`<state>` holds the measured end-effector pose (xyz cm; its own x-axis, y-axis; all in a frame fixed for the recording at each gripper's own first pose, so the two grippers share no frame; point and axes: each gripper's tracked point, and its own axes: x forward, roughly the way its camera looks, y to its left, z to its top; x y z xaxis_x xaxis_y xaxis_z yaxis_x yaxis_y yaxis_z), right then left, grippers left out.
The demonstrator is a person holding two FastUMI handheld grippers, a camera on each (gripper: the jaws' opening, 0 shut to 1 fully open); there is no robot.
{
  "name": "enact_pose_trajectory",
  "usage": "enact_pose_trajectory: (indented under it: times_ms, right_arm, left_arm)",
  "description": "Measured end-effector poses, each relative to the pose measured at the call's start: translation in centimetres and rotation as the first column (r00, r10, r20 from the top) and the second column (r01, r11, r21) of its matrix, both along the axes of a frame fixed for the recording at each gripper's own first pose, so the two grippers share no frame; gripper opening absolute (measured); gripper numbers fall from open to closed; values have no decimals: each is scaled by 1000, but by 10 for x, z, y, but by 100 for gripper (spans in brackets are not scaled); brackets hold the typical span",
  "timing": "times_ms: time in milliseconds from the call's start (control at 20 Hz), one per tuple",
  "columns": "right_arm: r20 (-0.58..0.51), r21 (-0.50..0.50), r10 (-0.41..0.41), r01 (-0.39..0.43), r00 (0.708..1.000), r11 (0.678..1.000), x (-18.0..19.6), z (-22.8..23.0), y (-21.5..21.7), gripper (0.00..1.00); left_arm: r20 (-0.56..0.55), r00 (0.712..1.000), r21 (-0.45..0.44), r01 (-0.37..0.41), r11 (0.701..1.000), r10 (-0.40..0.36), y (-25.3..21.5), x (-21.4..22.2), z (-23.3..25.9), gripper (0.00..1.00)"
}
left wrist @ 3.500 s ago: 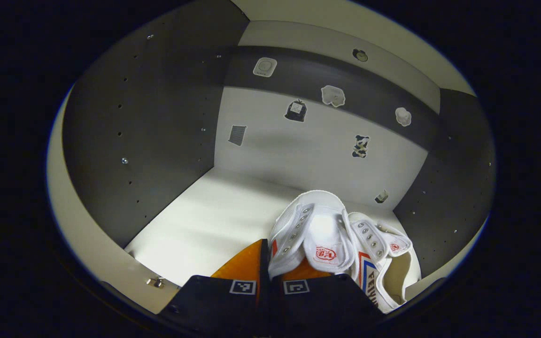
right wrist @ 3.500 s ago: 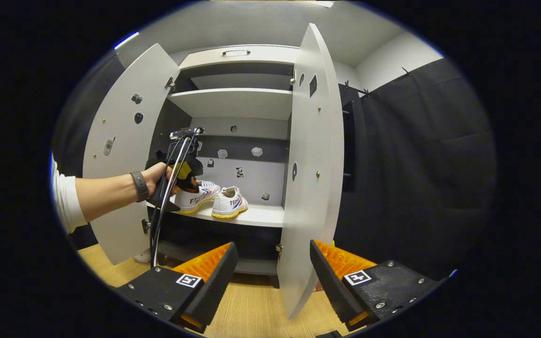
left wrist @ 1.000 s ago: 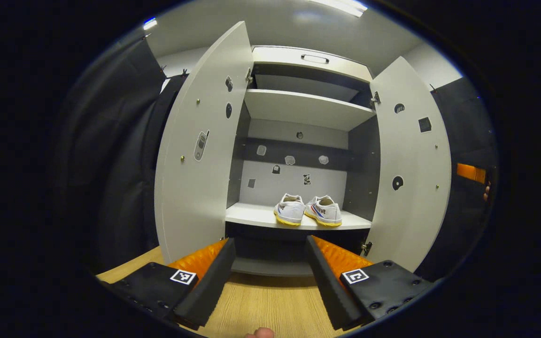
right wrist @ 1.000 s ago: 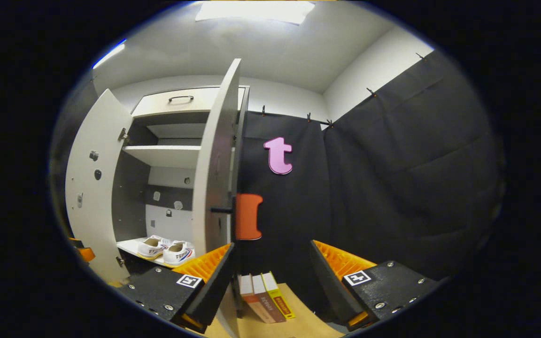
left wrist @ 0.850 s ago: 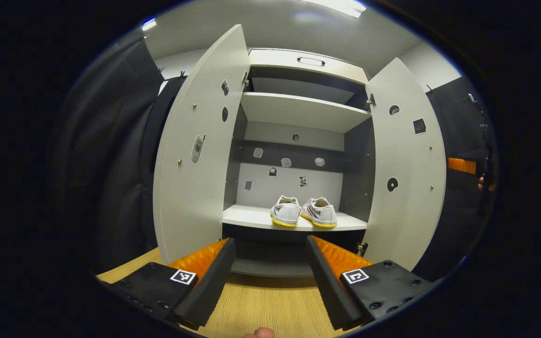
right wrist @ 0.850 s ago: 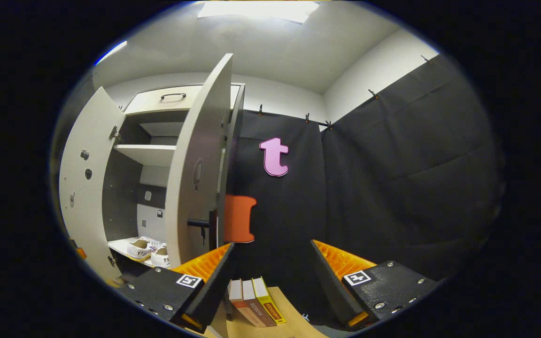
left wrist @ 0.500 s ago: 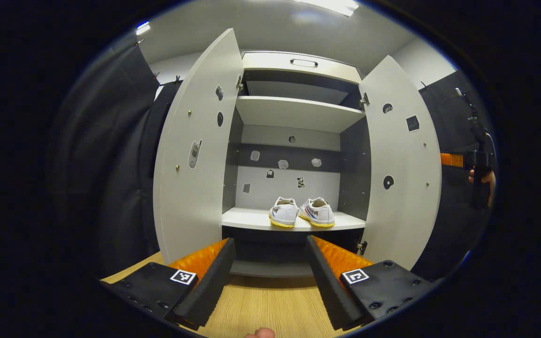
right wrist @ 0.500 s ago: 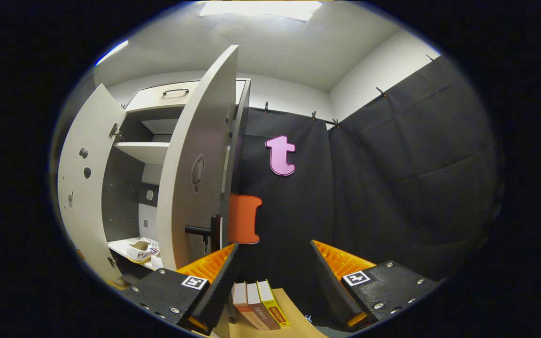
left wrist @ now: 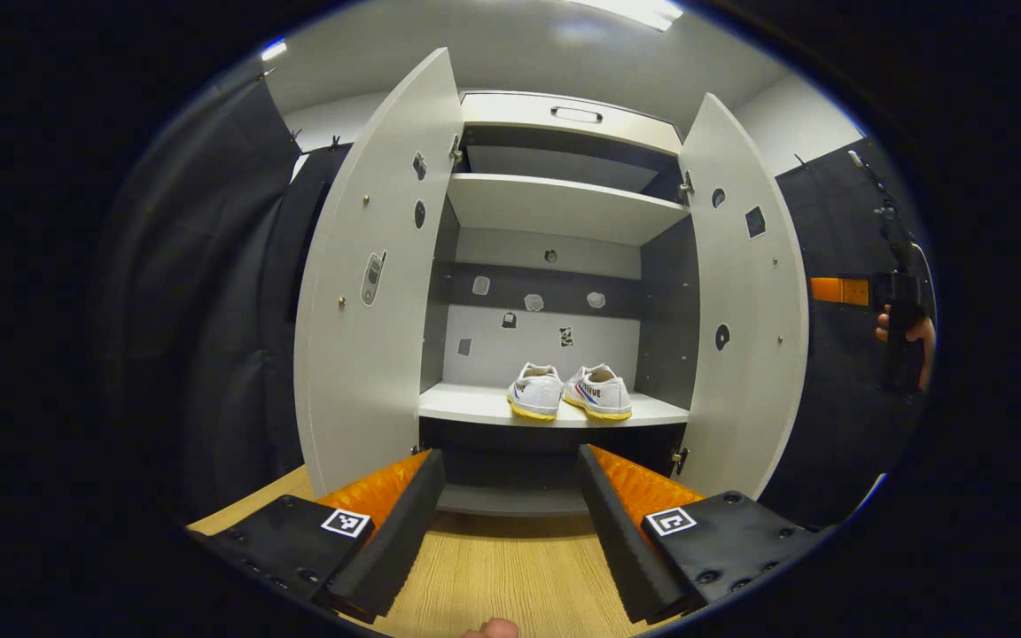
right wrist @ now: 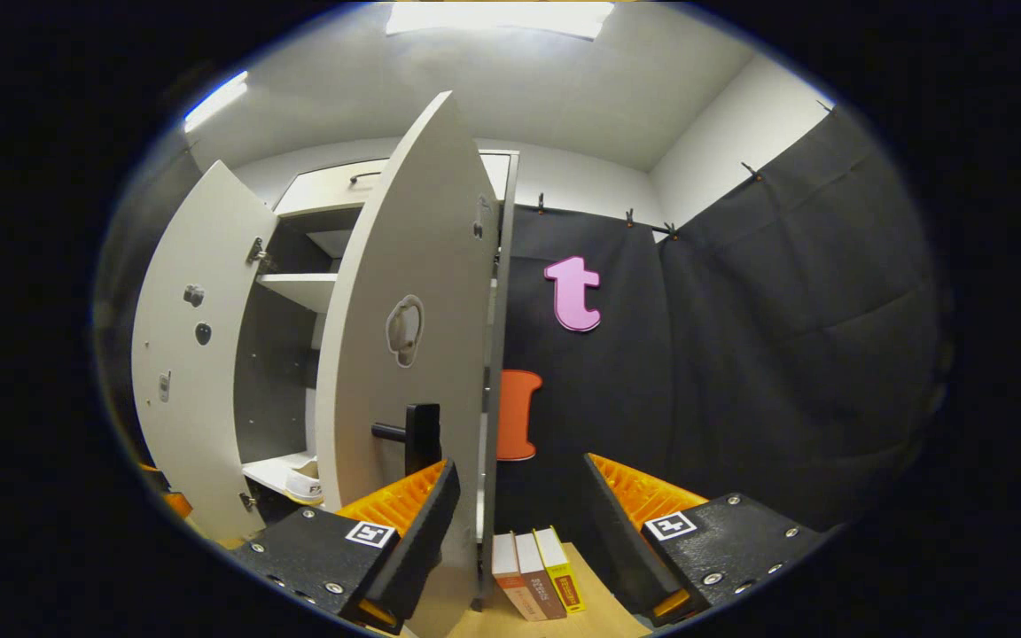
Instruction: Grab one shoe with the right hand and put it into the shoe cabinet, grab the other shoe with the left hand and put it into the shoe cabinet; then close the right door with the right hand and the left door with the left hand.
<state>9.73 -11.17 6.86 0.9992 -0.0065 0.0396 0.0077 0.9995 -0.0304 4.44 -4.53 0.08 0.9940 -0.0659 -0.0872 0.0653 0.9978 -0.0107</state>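
While both shoes (left wrist: 571,391) sit shelved, the right door (right wrist: 404,337) has swung inward; both claws gape empty.

Two shoes (left wrist: 571,391), two doors (left wrist: 369,292), three books (right wrist: 535,560)

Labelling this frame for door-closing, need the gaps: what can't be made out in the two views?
- Right gripper view: right door covers the shoe except its toe; contact between the right tool and the door is unclear.
- Right gripper view: books cut off at the bottom edge.
- Left gripper view: stickers on the back panel too small to identify.
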Motion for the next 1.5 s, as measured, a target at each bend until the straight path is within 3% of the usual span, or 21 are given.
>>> enact_pose_trajectory:
  times_ms: [250, 300, 350, 400, 850, 1200, 1500]
  right_arm:
    - [-23, 37, 117, -116, 993, 993, 9, -13, 56, 87]
    - [-22, 38, 146, -145, 989, 989, 14, -13, 67, 94]
    - [-25, 41, 174, -173, 984, 984, 19, -14, 78, 87]
    - [-31, 53, 184, -182, 982, 982, 23, -16, 86, 88]
    - [-38, 68, 243, -240, 969, 968, 58, -27, 135, 92]
    - [-69, 119, 234, -225, 970, 967, 91, -39, 153, 92]
    - [-61, 84, 219, -213, 974, 973, 116, -44, 170, 92]
  left_arm:
    - [5, 1000, -1, -3, 1000, 3, 8, 1, -1, 97]
    - [4, 1000, -3, -6, 1000, 6, 10, 2, -2, 96]
    - [-1, 1000, -5, -7, 1000, 7, 11, 2, -4, 96]
    - [-8, 1000, -5, -9, 1000, 9, 13, 1, -5, 96]
    - [6, 999, 8, -35, 999, 35, 27, 2, -1, 96]
    - [21, 998, -5, -51, 999, 51, 36, 5, 1, 97]
    - [-5, 998, -17, -64, 998, 64, 44, 6, -10, 97]
